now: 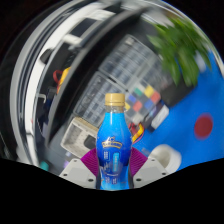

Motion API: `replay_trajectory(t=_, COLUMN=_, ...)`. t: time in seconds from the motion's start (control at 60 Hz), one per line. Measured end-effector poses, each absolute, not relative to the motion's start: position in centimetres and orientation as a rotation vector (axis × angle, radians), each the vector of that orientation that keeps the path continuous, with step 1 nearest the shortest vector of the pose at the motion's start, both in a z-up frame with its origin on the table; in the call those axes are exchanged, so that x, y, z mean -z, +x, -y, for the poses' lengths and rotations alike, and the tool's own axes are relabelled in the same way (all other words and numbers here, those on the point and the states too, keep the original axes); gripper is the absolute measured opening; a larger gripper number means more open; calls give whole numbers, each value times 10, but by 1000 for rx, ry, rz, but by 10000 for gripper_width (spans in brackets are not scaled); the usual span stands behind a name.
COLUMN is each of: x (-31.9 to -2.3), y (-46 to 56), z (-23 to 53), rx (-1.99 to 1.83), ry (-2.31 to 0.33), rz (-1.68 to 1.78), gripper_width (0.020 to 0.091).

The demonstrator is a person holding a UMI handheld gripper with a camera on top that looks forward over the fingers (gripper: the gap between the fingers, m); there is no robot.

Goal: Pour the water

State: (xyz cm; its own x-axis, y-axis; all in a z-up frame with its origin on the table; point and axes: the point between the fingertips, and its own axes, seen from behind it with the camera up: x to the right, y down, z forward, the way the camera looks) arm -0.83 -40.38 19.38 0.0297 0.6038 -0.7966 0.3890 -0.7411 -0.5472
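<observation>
Gripping a blue bottle (114,143) with a gold cap (115,100), the hand-held gripper (115,168) has both fingers pressed on its lower half, left pink pad (89,163) on one side and the other pad on the right, so the bottle stands upright right between them. Going left to right behind it, everything's pretty smeared: a grey box-like thing (80,133) just left of the bottle, a white keyboard (128,62) further back, then a colour chart (146,103), a green plant (184,45), and a blue tabletop (190,135) with a red dot (204,126).
</observation>
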Motion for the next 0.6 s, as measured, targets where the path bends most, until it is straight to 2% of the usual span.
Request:
replay_trajectory(t=0.1, x=-196, y=-18, z=361, rx=-1553, ry=-1792, rz=1254, gripper_width=372)
replay_trajectory(t=0.117, x=-203, y=-16, z=355, rx=-1492, ry=-1772, rz=1290, gripper_width=371)
replay_trajectory(t=0.217, x=-202, y=-23, z=312, rx=-1287, ry=-1573, rz=1379, gripper_width=371)
replay_trajectory(t=0.333, x=-179, y=-27, z=261, rx=-1083, ry=-1486, rz=1420, gripper_width=370)
replay_trajectory(t=0.35, x=-168, y=-30, z=252, rx=-1081, ry=-1463, rz=1413, gripper_width=372)
replay_trajectory(t=0.6, x=-108, y=-41, z=191, rx=-901, ry=-1459, rz=1458, gripper_width=370)
